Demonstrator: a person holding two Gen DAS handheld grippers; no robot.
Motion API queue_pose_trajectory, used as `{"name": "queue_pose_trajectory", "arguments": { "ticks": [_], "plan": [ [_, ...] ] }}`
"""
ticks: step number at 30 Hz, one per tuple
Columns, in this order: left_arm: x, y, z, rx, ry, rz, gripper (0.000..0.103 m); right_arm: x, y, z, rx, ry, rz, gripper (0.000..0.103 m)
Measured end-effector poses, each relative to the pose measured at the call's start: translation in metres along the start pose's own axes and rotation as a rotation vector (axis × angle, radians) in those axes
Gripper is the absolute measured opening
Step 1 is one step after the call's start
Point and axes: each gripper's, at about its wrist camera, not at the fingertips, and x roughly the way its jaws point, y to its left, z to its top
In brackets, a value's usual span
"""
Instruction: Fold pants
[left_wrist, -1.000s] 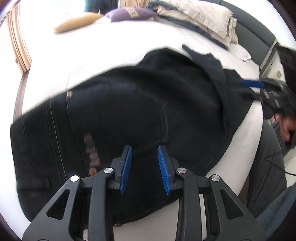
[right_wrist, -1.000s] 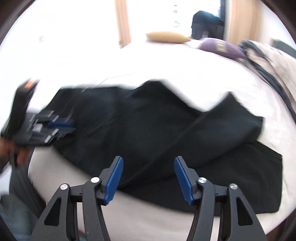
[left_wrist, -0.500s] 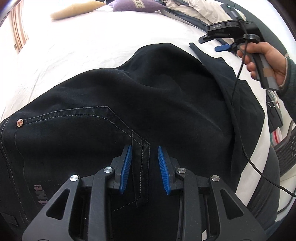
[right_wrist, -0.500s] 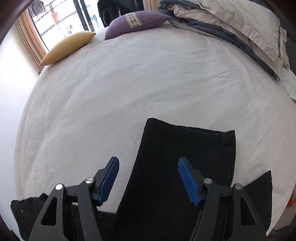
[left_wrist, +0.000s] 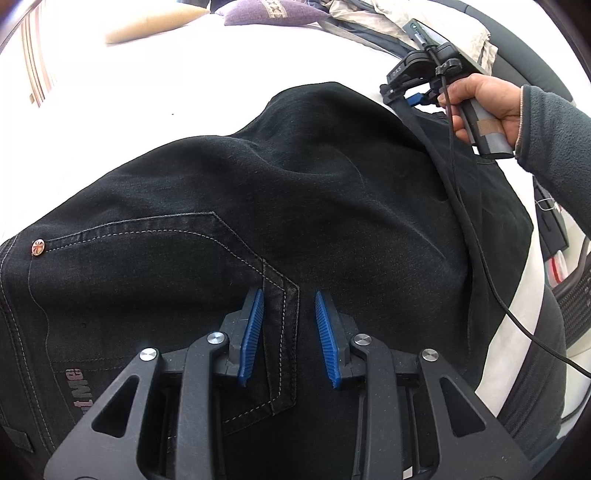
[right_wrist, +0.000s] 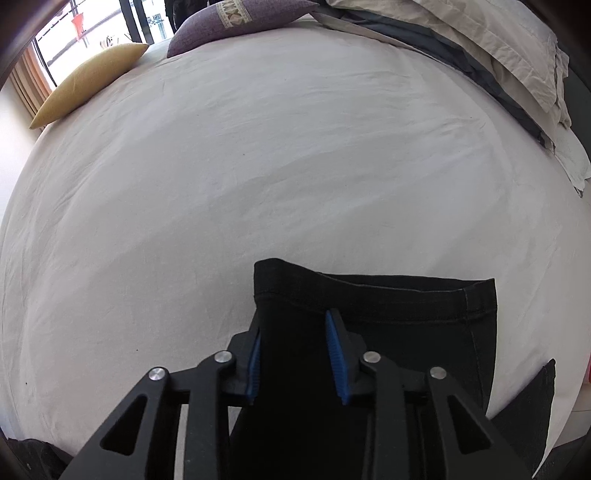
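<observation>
Black pants (left_wrist: 295, 192) lie spread on the white bed sheet (right_wrist: 258, 166), w/ the seat end under the left gripper (left_wrist: 289, 332) and a leg cuff (right_wrist: 373, 291) under the right gripper (right_wrist: 295, 350). Left gripper sits low over the back pocket corner, blue pads (left_wrist: 253, 332) narrowly apart, pocket seam running between them; can't tell if they touch the cloth. A copper rivet (left_wrist: 38, 247) is far to its left, pink lettering (left_wrist: 75, 387) near its lower left. Ahead and to its right, the right hand (left_wrist: 484, 103) holds the other gripper's handle; a black cable (left_wrist: 476, 236) trails from it across the leg. Right gripper: pads partly closed around a raised fold of the leg just behind the cuff, left pad mostly hidden by cloth. Ahead of it only bare sheet. Far ahead-left a yellow pillow (right_wrist: 88, 81), ahead a purple cushion (right_wrist: 236, 18), ahead-right a heap of beige and grey bedding (right_wrist: 480, 44). Second dark piece of pants pokes up at its lower right.
</observation>
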Motion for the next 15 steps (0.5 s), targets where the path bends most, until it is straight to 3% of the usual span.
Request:
{"name": "queue_pose_trajectory", "arguments": {
  "ticks": [3,9,15],
  "plan": [
    [-0.001,-0.001,-0.003,-0.003,0.0,-0.001,0.028,-0.007,-0.009,0.0,0.011,-0.008,0.038,0.006],
    [0.001,0.0,-0.001,-0.007,0.009,0.005,0.028,-0.076,-0.052,-0.024,0.108,-0.167,0.16,0.004],
    [0.011,-0.005,0.006,-0.019,0.021,0.029,0.028,-0.147,-0.141,-0.091,0.243,-0.333,0.169,0.004]
  ]
}}
